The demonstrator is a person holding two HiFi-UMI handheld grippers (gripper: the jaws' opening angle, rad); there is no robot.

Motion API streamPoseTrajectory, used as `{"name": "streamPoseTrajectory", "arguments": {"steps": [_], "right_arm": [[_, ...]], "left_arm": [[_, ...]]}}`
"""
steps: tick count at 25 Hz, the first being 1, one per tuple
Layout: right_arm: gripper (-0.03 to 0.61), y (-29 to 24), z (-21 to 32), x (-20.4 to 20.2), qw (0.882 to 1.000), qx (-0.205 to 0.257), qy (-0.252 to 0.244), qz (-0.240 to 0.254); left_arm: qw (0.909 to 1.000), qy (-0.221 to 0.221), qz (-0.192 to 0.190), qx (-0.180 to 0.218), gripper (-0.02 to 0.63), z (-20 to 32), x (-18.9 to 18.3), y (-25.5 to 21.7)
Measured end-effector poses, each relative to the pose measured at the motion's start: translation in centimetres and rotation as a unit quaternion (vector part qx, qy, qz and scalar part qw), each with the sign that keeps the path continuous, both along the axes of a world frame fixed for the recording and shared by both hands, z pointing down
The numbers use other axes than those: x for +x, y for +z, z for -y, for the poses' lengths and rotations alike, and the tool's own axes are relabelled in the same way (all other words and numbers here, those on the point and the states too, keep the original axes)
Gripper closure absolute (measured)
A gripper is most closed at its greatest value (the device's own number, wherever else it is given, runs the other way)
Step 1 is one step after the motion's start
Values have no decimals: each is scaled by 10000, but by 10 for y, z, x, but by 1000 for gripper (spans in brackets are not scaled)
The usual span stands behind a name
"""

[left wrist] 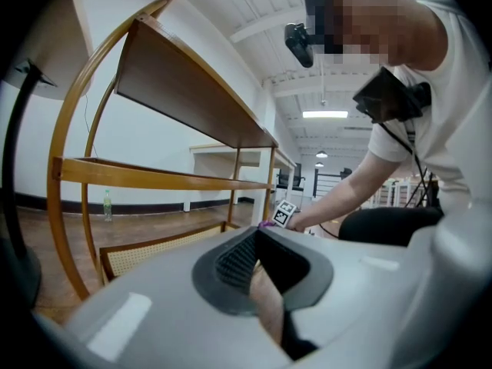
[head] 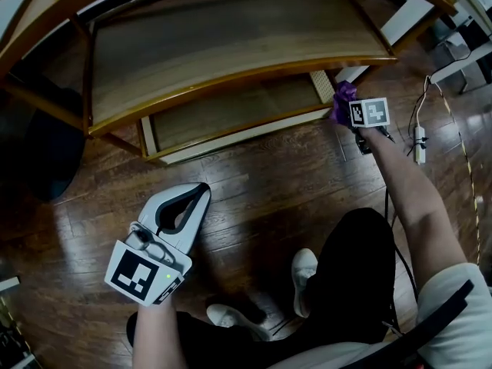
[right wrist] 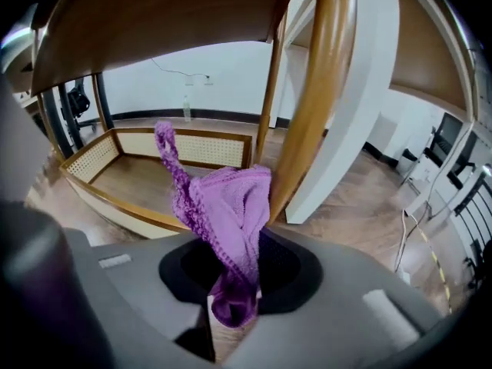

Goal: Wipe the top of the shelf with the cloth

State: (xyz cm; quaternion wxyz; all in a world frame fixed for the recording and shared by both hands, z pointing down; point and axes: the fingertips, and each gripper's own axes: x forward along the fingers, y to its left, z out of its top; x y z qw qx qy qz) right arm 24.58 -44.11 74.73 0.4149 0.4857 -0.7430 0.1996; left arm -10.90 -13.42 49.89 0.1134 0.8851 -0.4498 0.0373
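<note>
One overhead, two low, toward shelf.

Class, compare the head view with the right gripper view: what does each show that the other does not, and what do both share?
Only the head view shows the left gripper, held low over the floor, the person's white shoes, and a shelf board seen from above. Only the right gripper view shows the right gripper with its jaws shut on the purple cloth, and a bottle by the far wall. Both show the cloth, the wooden shelf and the wood floor.
</note>
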Motion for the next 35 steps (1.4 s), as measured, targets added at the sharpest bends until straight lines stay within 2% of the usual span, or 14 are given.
{"name": "streamPoseTrajectory", "arguments": {"steps": [1, 3, 5, 7, 11, 15, 17, 21, 25, 27, 29, 32, 35], "right_arm": [[480, -4, 1, 3, 9998, 134, 122, 9], [480, -16, -1, -10, 9981, 491, 178, 326], [480, -30, -14, -57, 9939, 626, -216, 879], [480, -41, -43, -125, 9851, 481, -950, 1351], [480, -45, -127, -247, 9531, -13, -2512, 1688], [480, -30, -194, -341, 9164, -63, -3668, 1600], [480, -18, -221, -376, 9022, -111, -3973, 1674], [480, 11, -262, -430, 8818, -262, -4359, 1783], [480, 32, -296, -483, 8564, -273, -4876, 1675], [480, 38, -303, -508, 8523, -229, -4946, 1686], [480, 46, -301, -524, 8549, -198, -4917, 1643], [480, 57, -288, -524, 8659, -141, -4750, 1563], [480, 62, -269, -504, 8799, -151, -4518, 1465]], "left_arm": [[10000, -68, 8, -10, 595, 0, -3, 0], [9996, -275, 4, -26, 595, 2, -12, -2], [9991, -430, 52, 37, 595, 4, -21, -7], [9986, -469, 185, 166, 595, 6, -28, -13], [9968, -648, 335, 313, 595, 11, -43, -22], [9909, -1039, 812, 272, 595, 10, -71, -20], [9869, -1323, 919, 130, 595, 8, -90, -17], [9809, -1810, 705, 53, 595, 2, -120, -24], [9799, -1860, 724, -22, 595, -9, -118, -24], [9815, -1760, 752, -52, 595, -13, -111, -24], [9833, -1682, 699, -68, 595, -15, -105, -24], [9859, -1549, 637, -67, 595, -18, -95, -23], [9879, -1412, 642, -70, 595, -17, -87, -20]]}}
